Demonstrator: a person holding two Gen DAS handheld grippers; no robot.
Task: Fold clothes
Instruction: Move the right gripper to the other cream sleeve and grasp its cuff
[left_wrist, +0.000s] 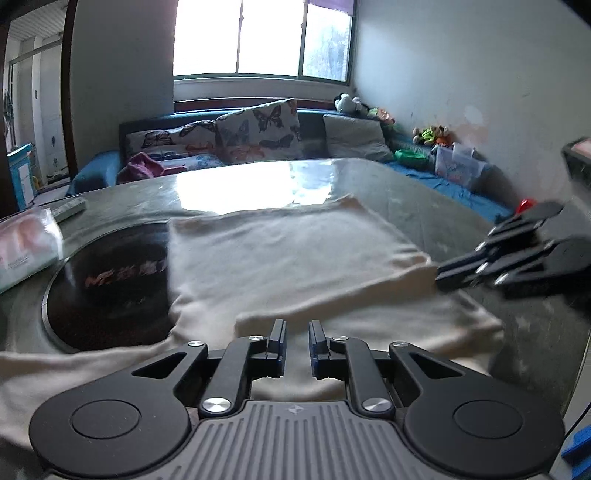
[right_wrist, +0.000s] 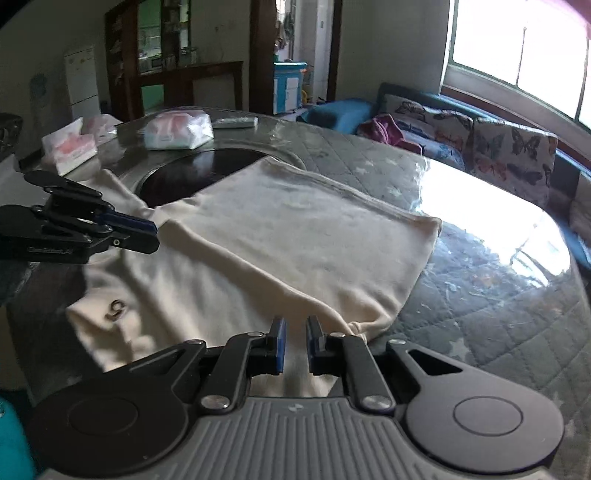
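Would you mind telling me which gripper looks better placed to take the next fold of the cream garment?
Probably the right gripper: it sits open at the cream garment's bunched corner; the left gripper is mid-cloth.

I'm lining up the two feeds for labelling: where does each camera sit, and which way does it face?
Left wrist: on the left gripper, low over the cream garment, facing the window and sofa; jaws apart, right gripper at right.
Right wrist: on the right gripper, at the garment's edge, facing the tissue packs and cabinet; jaws apart, left gripper at left.
Shared: garment, glass-topped table, round dark inset, butterfly cushions.
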